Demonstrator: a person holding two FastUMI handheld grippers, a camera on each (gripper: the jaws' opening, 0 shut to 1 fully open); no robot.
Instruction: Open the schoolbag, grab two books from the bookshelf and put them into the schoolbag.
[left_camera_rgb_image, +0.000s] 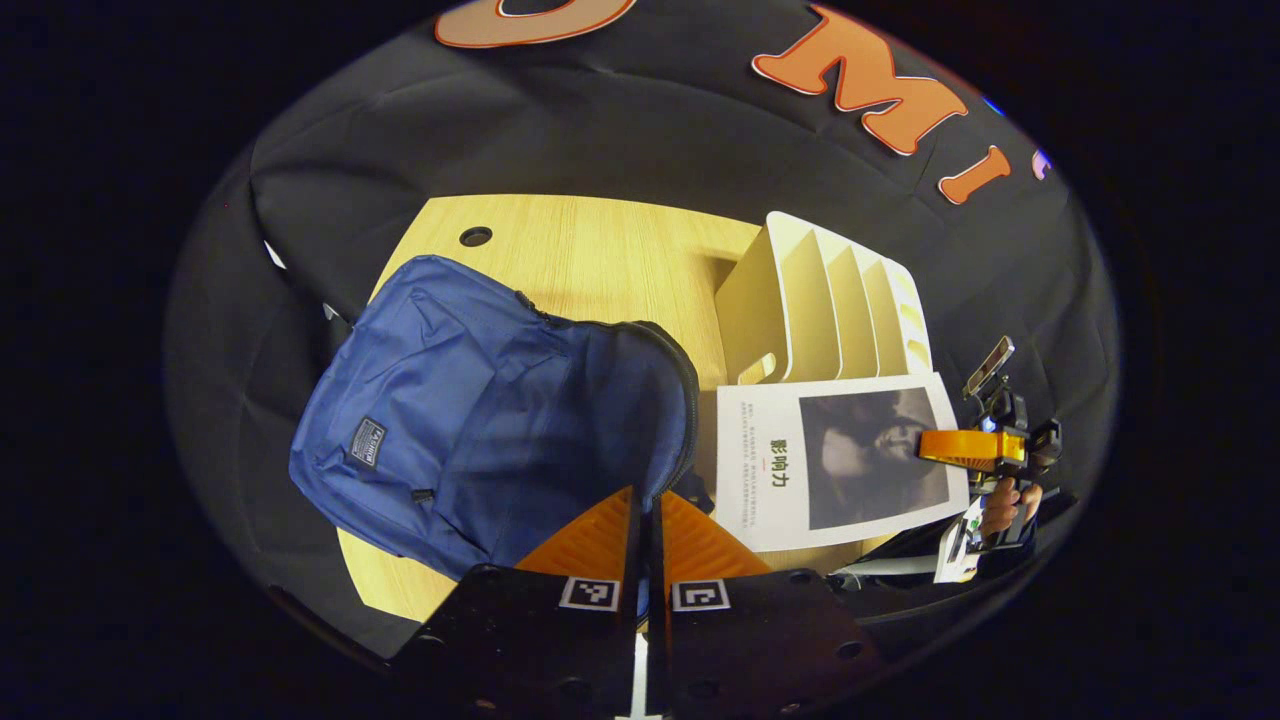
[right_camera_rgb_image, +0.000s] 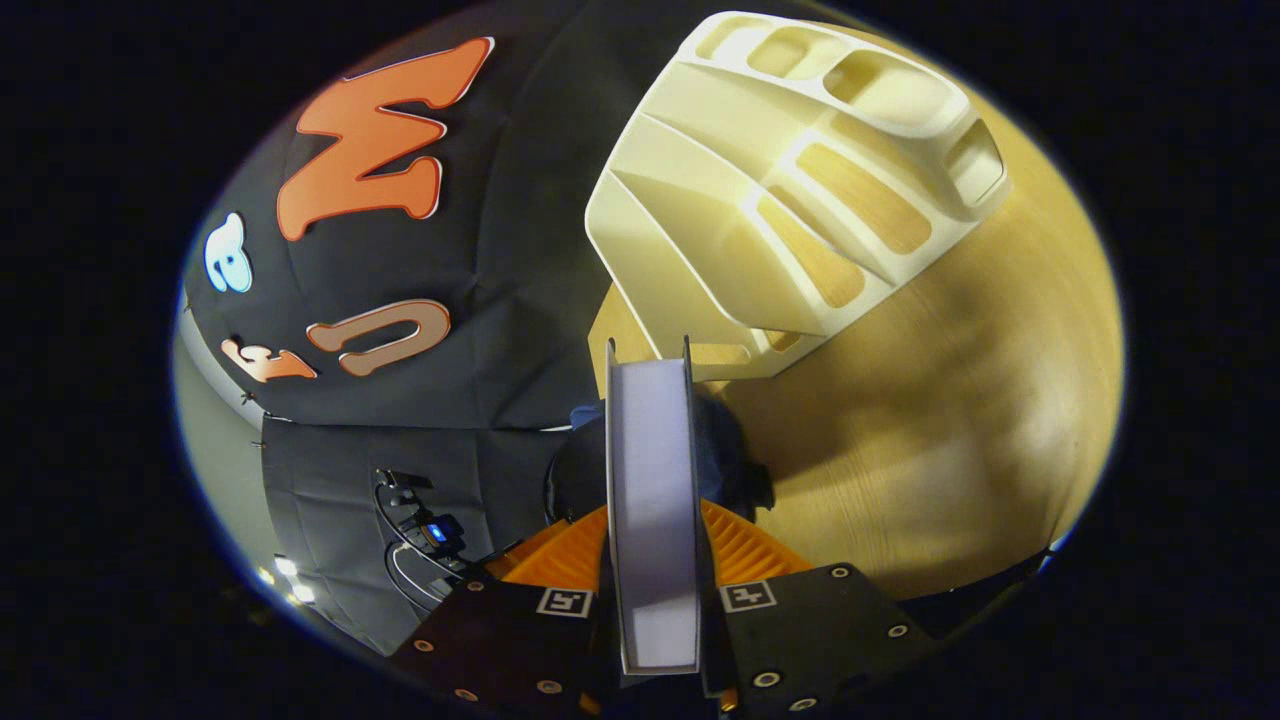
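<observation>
The blue schoolbag (left_camera_rgb_image: 480, 410) lies on the wooden table (left_camera_rgb_image: 600, 250), its zipped mouth facing right. My left gripper (left_camera_rgb_image: 645, 497) is shut on the fabric at the bag's opening edge. Right of the bag, a white book (left_camera_rgb_image: 830, 460) with a dark photo cover hangs flat over the table, with my right gripper (left_camera_rgb_image: 930, 450) shut on its far edge. In the right gripper view the book (right_camera_rgb_image: 650, 430) stands edge-on between the fingers of the right gripper (right_camera_rgb_image: 652, 515), and a bit of the bag (right_camera_rgb_image: 735, 450) shows behind it. The cream bookshelf (left_camera_rgb_image: 830, 310) (right_camera_rgb_image: 790, 180) has bare slots.
A round cable hole (left_camera_rgb_image: 476, 236) sits at the table's far left corner. A hand (left_camera_rgb_image: 1005, 500) holds the right gripper beyond the table's right edge. Cables and a small lit device (right_camera_rgb_image: 430, 530) hang against the booth wall. Bare tabletop (right_camera_rgb_image: 950, 430) spreads beside the shelf.
</observation>
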